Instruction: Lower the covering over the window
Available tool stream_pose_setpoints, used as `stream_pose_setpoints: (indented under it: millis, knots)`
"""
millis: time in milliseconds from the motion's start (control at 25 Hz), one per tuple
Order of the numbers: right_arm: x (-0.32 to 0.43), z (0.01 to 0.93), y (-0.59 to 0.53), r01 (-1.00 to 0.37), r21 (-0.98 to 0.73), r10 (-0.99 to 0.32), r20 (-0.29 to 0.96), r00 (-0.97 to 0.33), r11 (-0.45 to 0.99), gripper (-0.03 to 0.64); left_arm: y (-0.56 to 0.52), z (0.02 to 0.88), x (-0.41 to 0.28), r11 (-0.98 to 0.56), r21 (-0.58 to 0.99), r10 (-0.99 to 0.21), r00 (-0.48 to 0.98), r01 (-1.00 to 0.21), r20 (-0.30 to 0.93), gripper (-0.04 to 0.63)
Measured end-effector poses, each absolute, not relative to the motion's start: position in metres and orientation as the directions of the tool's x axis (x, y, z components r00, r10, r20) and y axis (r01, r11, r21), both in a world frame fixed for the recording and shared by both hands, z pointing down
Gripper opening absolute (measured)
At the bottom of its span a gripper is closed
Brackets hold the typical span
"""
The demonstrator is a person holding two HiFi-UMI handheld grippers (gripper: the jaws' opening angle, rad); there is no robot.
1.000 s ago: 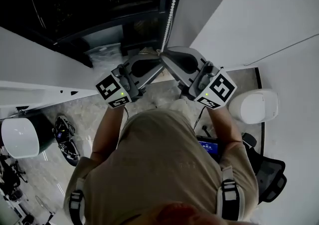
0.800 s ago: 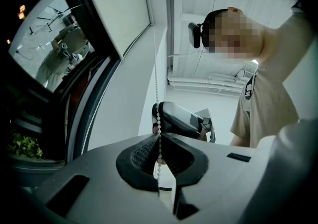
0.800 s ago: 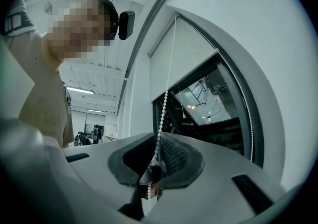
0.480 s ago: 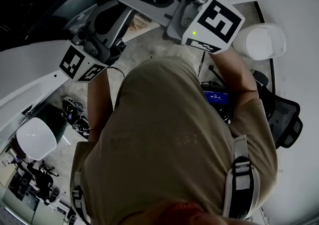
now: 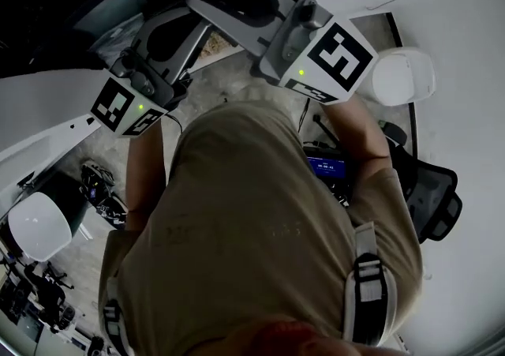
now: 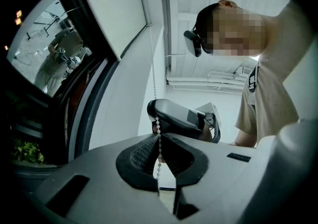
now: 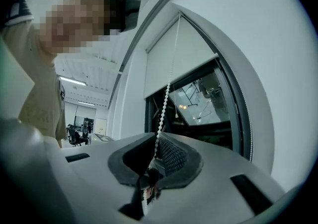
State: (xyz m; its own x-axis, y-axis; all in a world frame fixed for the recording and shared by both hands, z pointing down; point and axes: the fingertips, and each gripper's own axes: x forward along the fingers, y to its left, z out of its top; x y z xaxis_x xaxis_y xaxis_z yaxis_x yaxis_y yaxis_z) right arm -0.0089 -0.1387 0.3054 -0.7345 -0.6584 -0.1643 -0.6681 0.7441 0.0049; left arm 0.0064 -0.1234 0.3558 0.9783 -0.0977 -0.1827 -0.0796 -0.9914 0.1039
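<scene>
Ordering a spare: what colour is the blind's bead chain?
White; the bead chain shows best in the right gripper view.

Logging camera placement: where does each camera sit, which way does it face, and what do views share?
Head view: on the person's head, looking steeply down at their shirt, left hand-held gripper and right hand-held gripper.
Left gripper view: on that gripper, looking along jaws shut on the bead chain; shirt and the other gripper show.
Right gripper view: likewise, jaws shut on the chain, facing the blind and window; shirt at left.
Shared: both gripper views show chain and blind.
</scene>
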Motion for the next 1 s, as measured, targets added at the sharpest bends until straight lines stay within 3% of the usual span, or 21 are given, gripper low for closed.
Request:
stream_pose_setpoints:
  millis: [280,600,1000]
  knots:
    - [-0.009,0.301,-0.125,-0.643,0.016,-0.627,-0.2,-0.753,0.766,0.032,-0.109,0.35,0.006,-0.985,0.064,-0.17,0.974,-0.162,-0.151,0.025]
    - [-0.013,0.27,-0.133,-0.563,-0.023,-0.539,-0.326,-0.777,0.826,0.032,-0.113,0.343,-0.001,-0.966,0.033,-0.257,0.959,-0.255,-0.116,0.025]
    - [0.019,0.247,-0.141,-0.497,-0.048,-0.473,-0.399,-0.785,0.866,0.031,-0.112,0.346,0.035,-0.951,0.086,-0.303,0.95,-0.296,-0.078,0.025]
